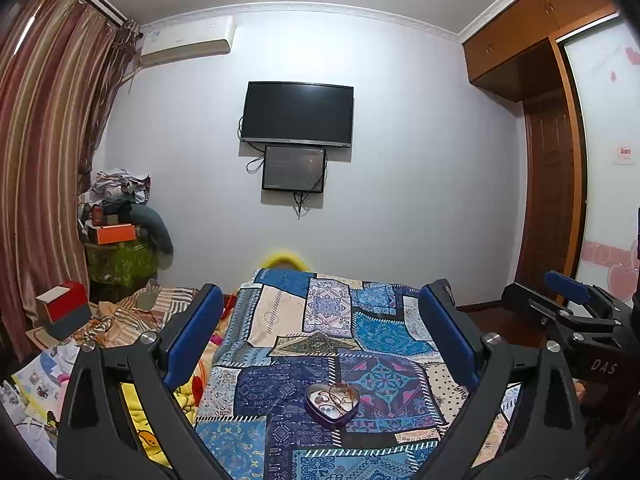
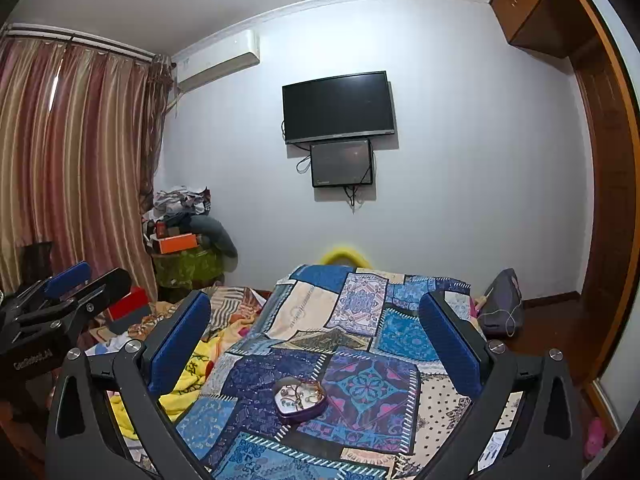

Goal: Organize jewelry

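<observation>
A purple heart-shaped tin (image 1: 331, 405) lies open on the blue patchwork bedspread (image 1: 280, 320), with several chains and small jewelry pieces piled inside. It also shows in the right wrist view (image 2: 299, 400). My left gripper (image 1: 322, 332) is open and empty, held above and behind the tin. My right gripper (image 2: 316, 344) is open and empty, also above the tin. Each gripper shows in the other's view, the right one (image 1: 576, 308) at the right edge and the left one (image 2: 60, 292) at the left edge.
The bed fills the middle. A yellow blanket (image 2: 192, 380) and striped cloth (image 1: 132, 312) lie on its left side with a red box (image 1: 64, 306). A grey pouch (image 2: 502, 304) sits at the bed's right edge. A cluttered stand (image 1: 116, 236) and curtains (image 1: 44, 168) are on the left, a wardrobe (image 1: 548, 200) on the right.
</observation>
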